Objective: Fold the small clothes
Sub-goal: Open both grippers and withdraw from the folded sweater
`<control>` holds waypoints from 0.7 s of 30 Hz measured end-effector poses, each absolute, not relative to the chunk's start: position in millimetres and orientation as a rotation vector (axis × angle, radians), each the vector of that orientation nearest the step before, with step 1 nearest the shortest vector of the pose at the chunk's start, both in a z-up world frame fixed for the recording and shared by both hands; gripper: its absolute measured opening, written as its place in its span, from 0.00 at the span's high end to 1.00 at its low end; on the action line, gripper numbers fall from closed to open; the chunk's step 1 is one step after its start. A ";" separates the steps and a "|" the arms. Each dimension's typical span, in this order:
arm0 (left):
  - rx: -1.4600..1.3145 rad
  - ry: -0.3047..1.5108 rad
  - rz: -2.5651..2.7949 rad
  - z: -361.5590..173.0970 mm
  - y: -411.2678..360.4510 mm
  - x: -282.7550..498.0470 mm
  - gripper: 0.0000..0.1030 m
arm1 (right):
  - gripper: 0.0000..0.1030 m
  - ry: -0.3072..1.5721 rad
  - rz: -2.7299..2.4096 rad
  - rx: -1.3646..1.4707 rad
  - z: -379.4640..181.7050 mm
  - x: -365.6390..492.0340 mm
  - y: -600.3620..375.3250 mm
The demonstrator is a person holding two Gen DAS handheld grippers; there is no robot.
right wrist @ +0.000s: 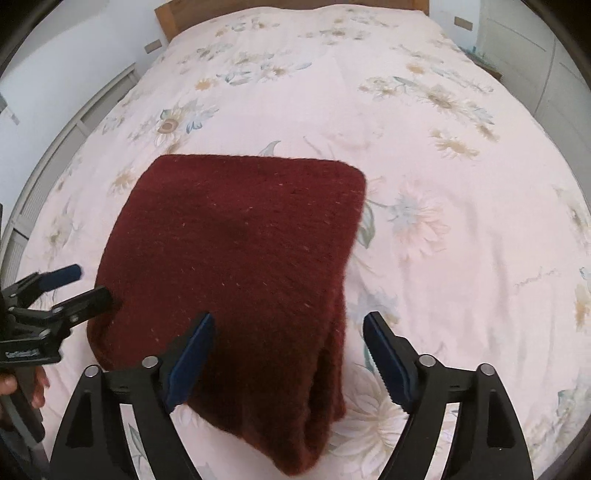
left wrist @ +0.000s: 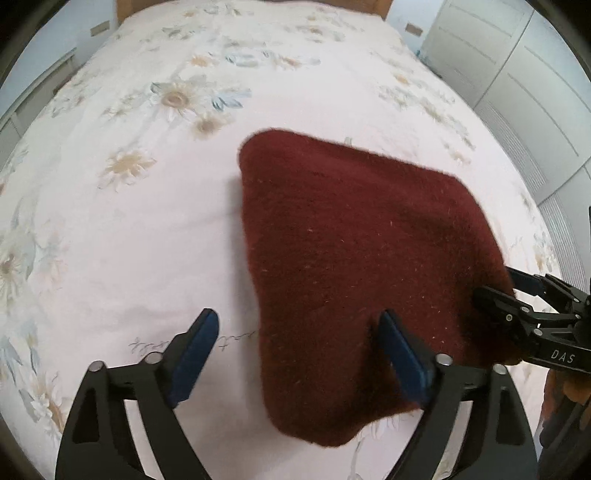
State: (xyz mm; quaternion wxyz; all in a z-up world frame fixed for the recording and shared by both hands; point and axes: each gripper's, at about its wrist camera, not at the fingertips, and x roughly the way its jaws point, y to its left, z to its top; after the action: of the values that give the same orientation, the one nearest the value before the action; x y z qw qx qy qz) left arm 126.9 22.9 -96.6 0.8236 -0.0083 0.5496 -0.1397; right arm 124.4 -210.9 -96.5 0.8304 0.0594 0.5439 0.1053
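- Maroon knit garment (left wrist: 354, 266) lying folded on the floral bedspread (left wrist: 122, 229), toward the near end of the bed; thick stacked layers visible at the near right edge in the right wrist view, so the fold looks far along or done.
- Left gripper (left wrist: 299, 332) spread wide, holding nothing; one blue pad (left wrist: 195, 354) over bare bedspread, the other over the garment's near left part, apparently straddling that edge, whether to release it or to take it cannot be told.
- Right gripper (right wrist: 288, 332) likewise wide and empty, one pad over the knit and the other over the bedspread just right of the stacked edge, bracketing the near right corner.
- Seen from the left wrist, right gripper tips sit at the garment's right edge; touching or just above cannot be told.
- Beyond the garment, bare flowered bedspread runs to the wooden headboard (right wrist: 166, 11).
- White wardrobe doors (left wrist: 517, 74) stand far right, clear of the work.
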 end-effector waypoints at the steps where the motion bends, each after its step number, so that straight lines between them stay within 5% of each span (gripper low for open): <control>1: -0.013 1.163 -0.297 -93.6 26.4 125.1 0.01 | 0.09 1.148 0.223 0.125 -97.2 123.3 -211.3; 2: -0.009 1.153 -0.294 -91.9 28.3 122.7 0.01 | 0.00 1.139 0.214 0.118 -99.6 122.3 -212.3; 14: -0.004 1.180 -0.270 -133.9 32.6 130.4 0.01 | 0.00 1.154 0.136 0.167 -151.0 109.1 -246.9; 21: -0.040 1.145 -0.271 -124.3 37.9 120.2 0.01 | 0.00 1.089 0.136 0.191 -115.2 94.6 -249.4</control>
State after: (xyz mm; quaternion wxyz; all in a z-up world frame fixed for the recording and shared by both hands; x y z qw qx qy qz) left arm 120.2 37.9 -124.3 0.8317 -0.0190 0.5401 -0.1277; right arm 94.6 -249.4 -115.2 0.8487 0.0907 0.5169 0.0647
